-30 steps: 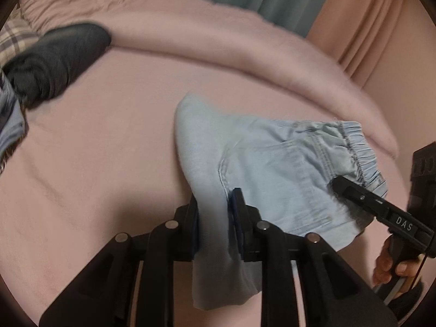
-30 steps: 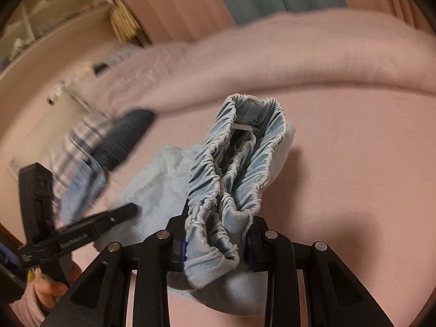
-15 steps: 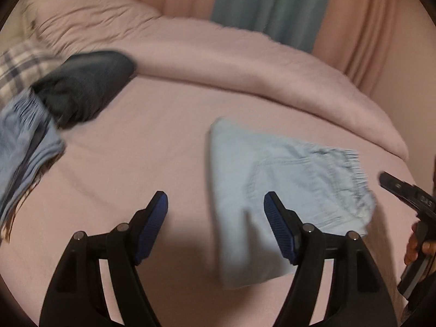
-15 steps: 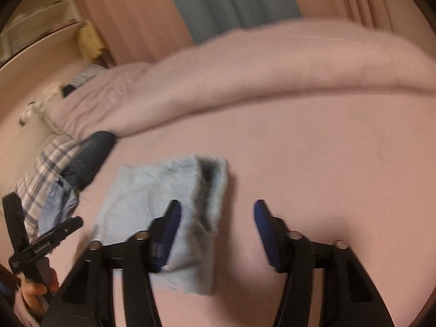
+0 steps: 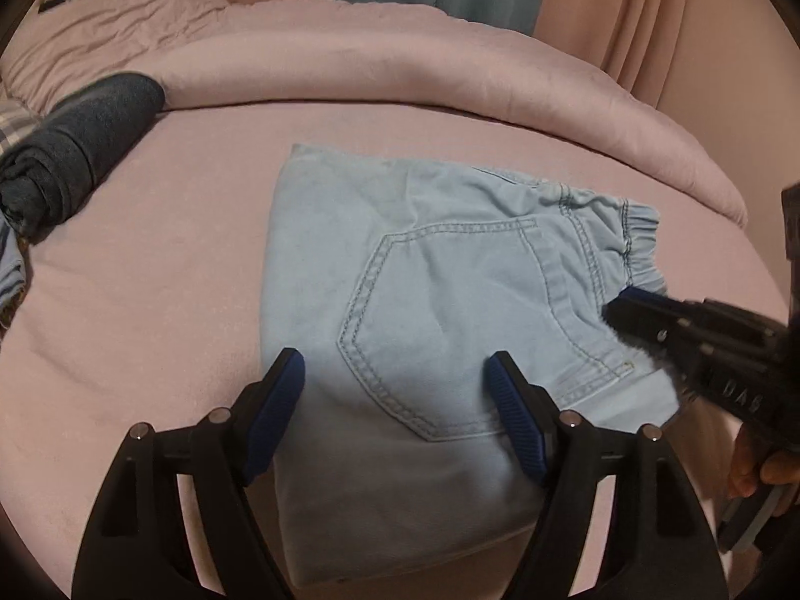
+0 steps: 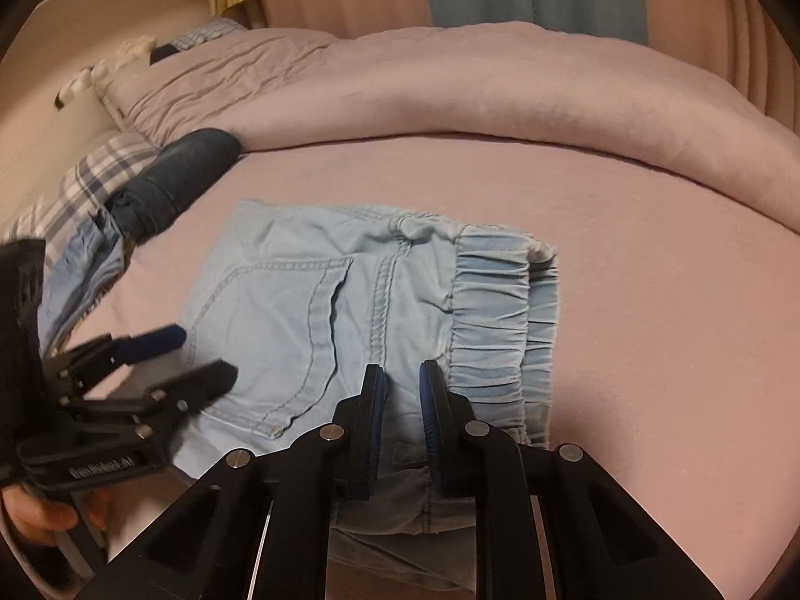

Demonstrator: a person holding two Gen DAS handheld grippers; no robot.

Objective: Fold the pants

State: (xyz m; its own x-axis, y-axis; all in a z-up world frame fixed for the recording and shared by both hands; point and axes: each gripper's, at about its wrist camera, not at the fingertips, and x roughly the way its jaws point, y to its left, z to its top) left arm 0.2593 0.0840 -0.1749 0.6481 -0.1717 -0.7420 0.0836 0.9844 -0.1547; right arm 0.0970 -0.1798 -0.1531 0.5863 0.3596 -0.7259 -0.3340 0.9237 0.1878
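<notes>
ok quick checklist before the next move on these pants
1. Pants folded flat on the bed: ok.
2. Left gripper free: ok, jaws wide, just been opening, no cloth between them.
3. Right gripper free: ok, jaws narrow, just been closing over the pants, no cloth seen pinched.
4. Waistband layers aligned: not ok, one layer peeks past the other.
5. Dark rolled garment apart from the pants: ok.
</notes>
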